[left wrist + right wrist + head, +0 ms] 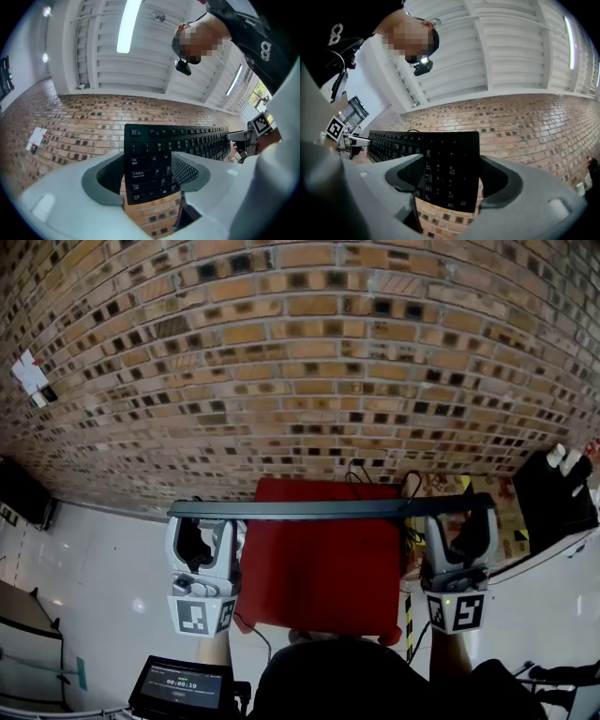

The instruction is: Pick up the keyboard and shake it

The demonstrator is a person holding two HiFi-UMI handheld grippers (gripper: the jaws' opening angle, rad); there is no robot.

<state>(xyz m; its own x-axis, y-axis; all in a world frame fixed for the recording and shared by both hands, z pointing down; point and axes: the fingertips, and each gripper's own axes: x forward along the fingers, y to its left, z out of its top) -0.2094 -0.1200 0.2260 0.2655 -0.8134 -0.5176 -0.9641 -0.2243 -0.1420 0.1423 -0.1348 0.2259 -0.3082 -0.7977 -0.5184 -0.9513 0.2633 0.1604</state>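
The black keyboard is up in the air above the red table, level and edge-on to the head view. My left gripper is shut on its left end and my right gripper is shut on its right end. In the left gripper view the keyboard runs off to the right, with its Tab and Caps Lock end between the jaws of the left gripper. In the right gripper view the number-pad end of the keyboard sits between the jaws of the right gripper.
A brick-patterned floor spreads beyond the table. A black cable lies at the table's far edge. A dark box stands at the right, and a small screen sits at the lower left. The person leans over both grippers.
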